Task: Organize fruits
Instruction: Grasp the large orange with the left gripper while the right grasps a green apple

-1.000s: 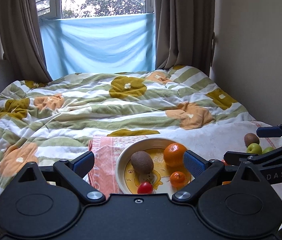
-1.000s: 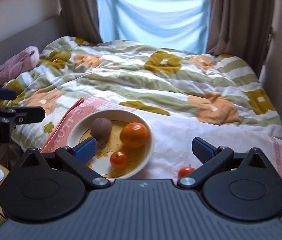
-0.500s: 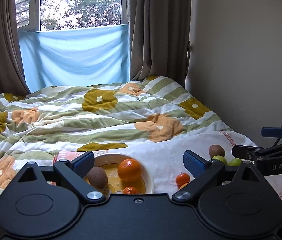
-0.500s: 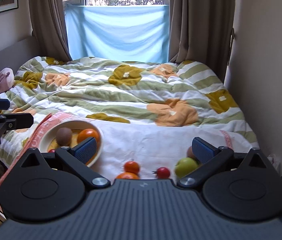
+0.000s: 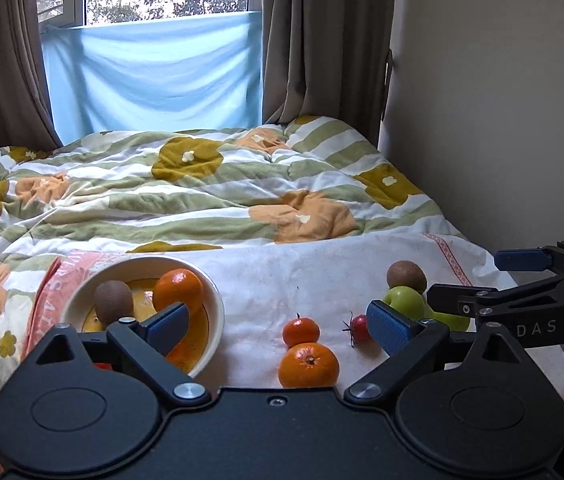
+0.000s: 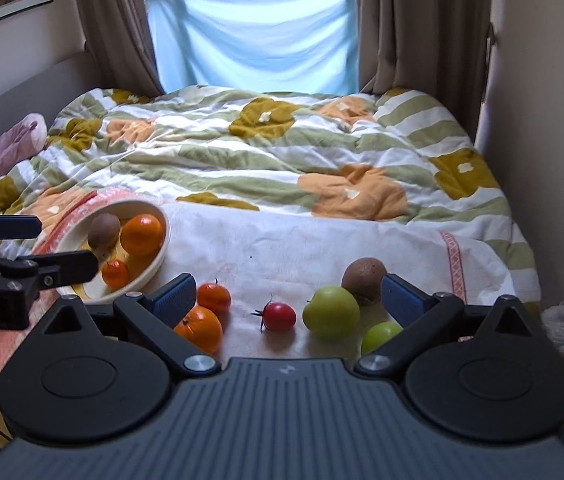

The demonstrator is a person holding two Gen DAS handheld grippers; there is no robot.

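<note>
A cream bowl on the bed holds a kiwi, a large orange and a small orange. On the white cloth lie a large orange, a small orange, a cherry tomato, two green apples and a kiwi. My left gripper is open and empty, above the loose oranges. My right gripper is open and empty, above the tomato and apple.
A flowered quilt covers the bed. A pink striped towel lies under the bowl. A pink soft item sits at the bed's left. A wall runs along the right, curtains and a window behind.
Both grippers swung right, from over the bowl toward the loose fruit on the white cloth. Both stayed open and empty.
</note>
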